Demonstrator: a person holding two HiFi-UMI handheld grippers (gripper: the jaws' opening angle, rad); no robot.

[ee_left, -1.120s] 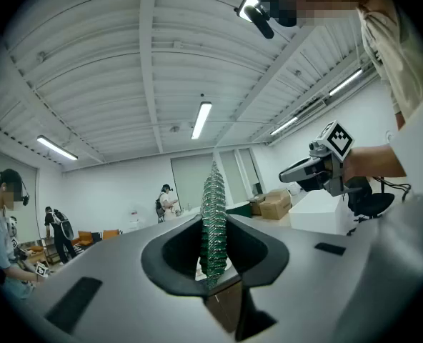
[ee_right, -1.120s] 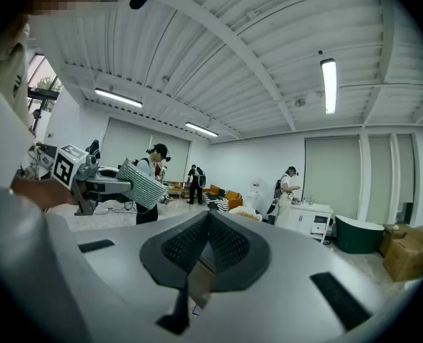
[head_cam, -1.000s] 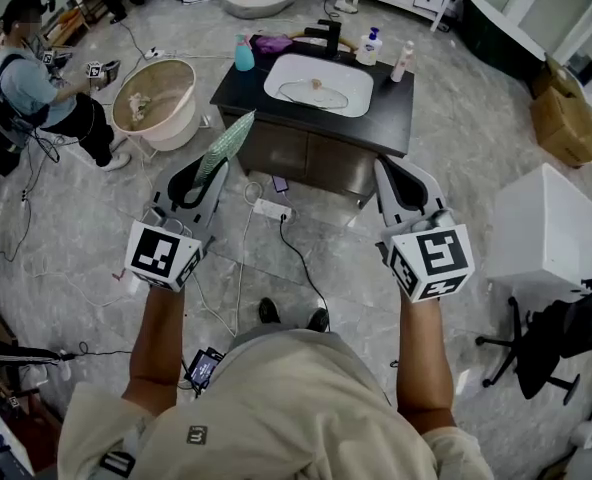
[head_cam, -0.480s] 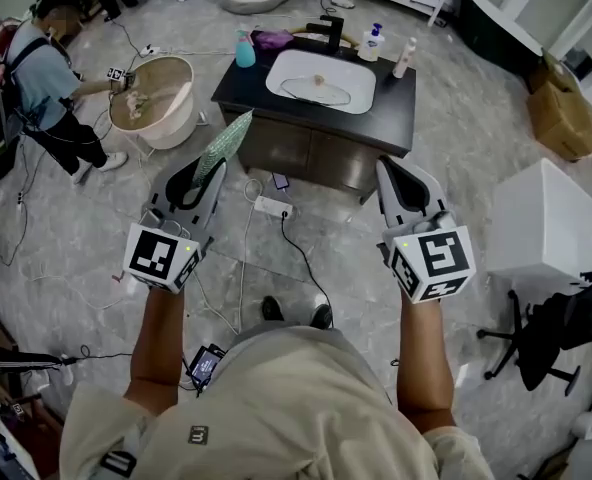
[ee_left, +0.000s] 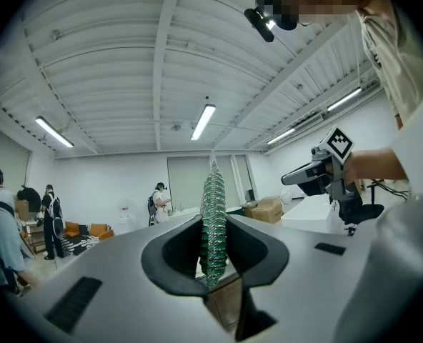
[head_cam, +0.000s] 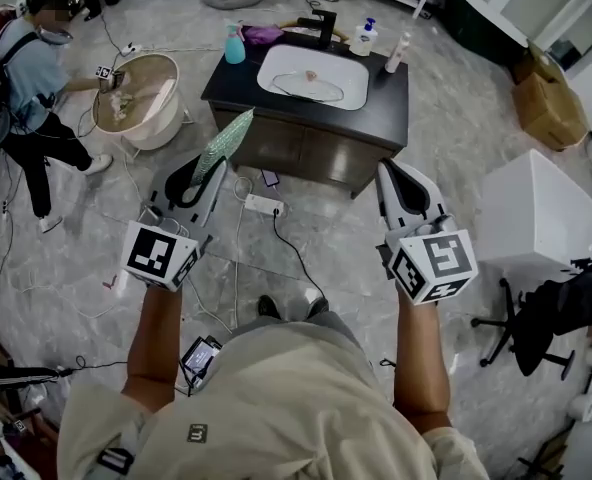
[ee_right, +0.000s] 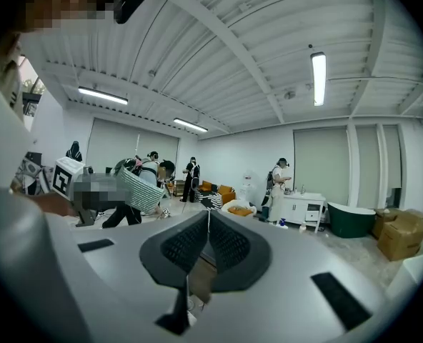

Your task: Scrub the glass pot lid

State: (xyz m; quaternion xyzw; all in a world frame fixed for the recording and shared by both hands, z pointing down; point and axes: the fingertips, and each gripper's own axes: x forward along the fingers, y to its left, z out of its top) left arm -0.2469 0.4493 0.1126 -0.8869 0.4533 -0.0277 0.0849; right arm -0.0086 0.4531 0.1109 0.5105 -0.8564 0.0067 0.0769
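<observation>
lid [head_cam: 314, 89] lies flat in the white basin [head_cam: 348, 66] of the dark worktop [head_cam: 391, 98], ahead of the person and well apart from both claws.

changes over the last second, largest first:
- worktop: sits slightly higher in the head view than before. the shift is small, and whether the person has closed on it cannot be told.
- bystander [head_cam: 31, 63] at far left: was bent toward the round tub [head_cam: 141, 103], now stands more upright beside it. no bearing on the task.
- left claw [head_cam: 212, 171]: pose unchanged. it remains clamped on a green scourer [head_cam: 228, 138], which stands up edge-on between the jaws.
- right claw [head_cam: 398, 171]: pose unchanged, jaws together with nothing between them.

assessment: scrubbing has not begun. the scourer is in hand, but nothing touches the lid. the person must still reach the basin. the right claw would probably have to steady the lid before the scourer is applied.
</observation>
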